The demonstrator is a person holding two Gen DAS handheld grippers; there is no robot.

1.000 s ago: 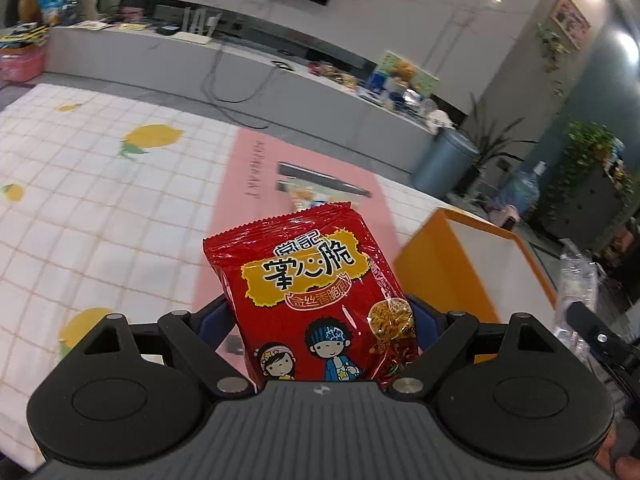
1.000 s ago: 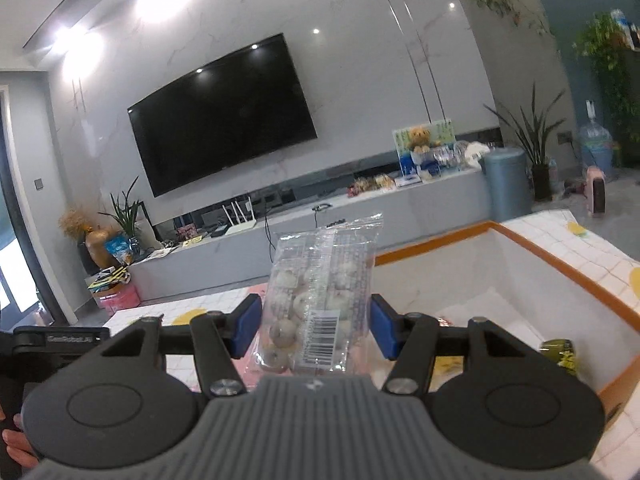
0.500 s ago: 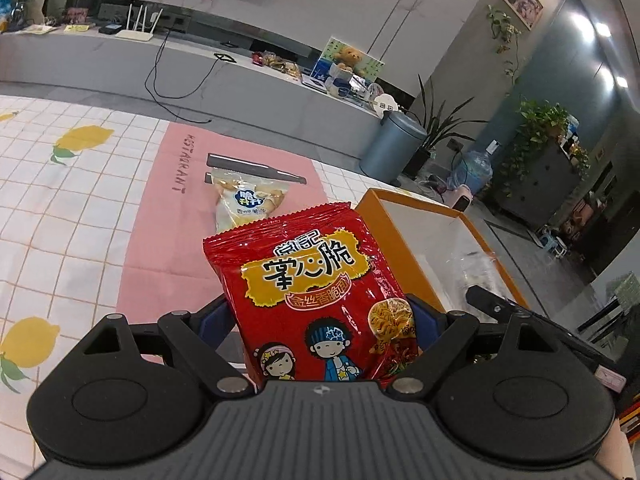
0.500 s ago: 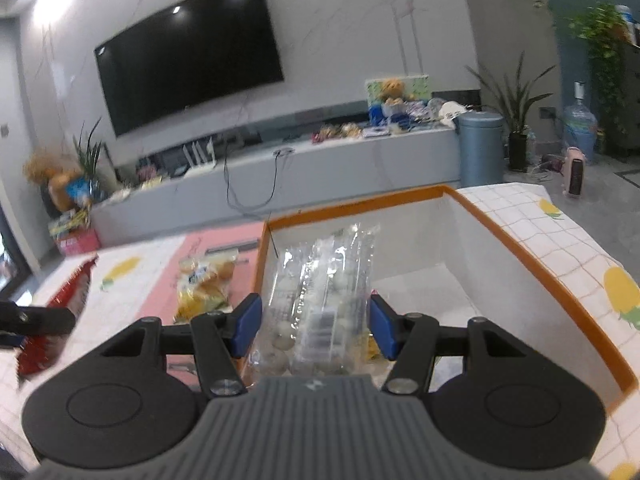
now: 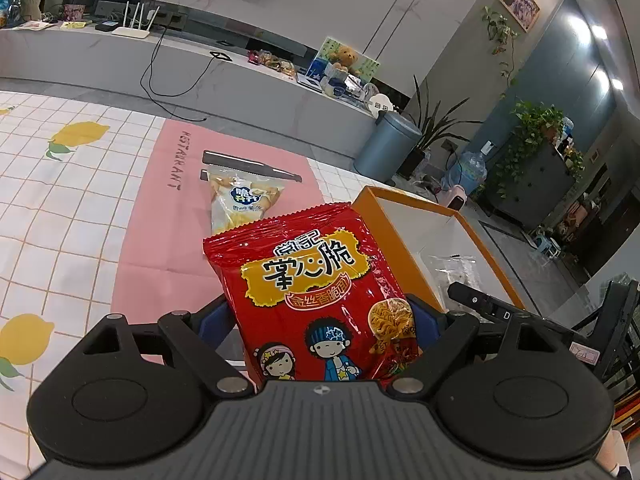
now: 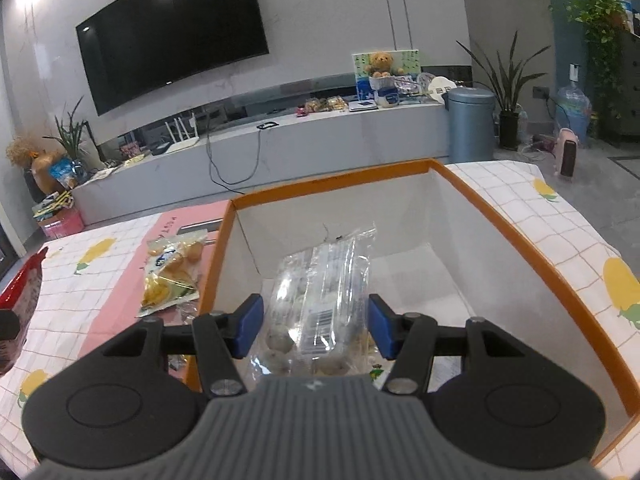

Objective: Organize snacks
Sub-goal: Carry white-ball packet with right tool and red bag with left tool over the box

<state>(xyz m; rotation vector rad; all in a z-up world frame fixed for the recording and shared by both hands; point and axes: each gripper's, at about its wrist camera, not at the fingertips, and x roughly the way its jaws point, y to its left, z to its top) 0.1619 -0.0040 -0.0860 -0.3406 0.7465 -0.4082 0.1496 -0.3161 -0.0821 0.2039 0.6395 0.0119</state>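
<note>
My left gripper point(image 5: 320, 320) is shut on a red noodle-snack packet point(image 5: 316, 292) and holds it above the table, left of the orange-rimmed white box point(image 5: 404, 240). My right gripper point(image 6: 316, 324) is inside the orange-rimmed box point(image 6: 520, 232); its jaws stand apart, with gaps on both sides of the clear packet of small round snacks point(image 6: 320, 300) between them. That clear packet also shows in the left wrist view point(image 5: 452, 268). A yellow-white snack bag point(image 5: 244, 200) lies on the pink mat point(image 5: 160, 216); it also shows in the right wrist view point(image 6: 172, 272).
A black strip point(image 5: 248, 164) lies on the mat behind the yellow bag. The table has a lemon-print checked cloth point(image 5: 60, 184). A small green-yellow item point(image 6: 374, 372) lies on the box floor. Beyond the table are a TV bench point(image 6: 280, 148) and a blue bin point(image 6: 470, 124).
My right gripper has gone down into the box and its jaws have opened off the clear packet. My left gripper has carried the red packet rightward toward the box.
</note>
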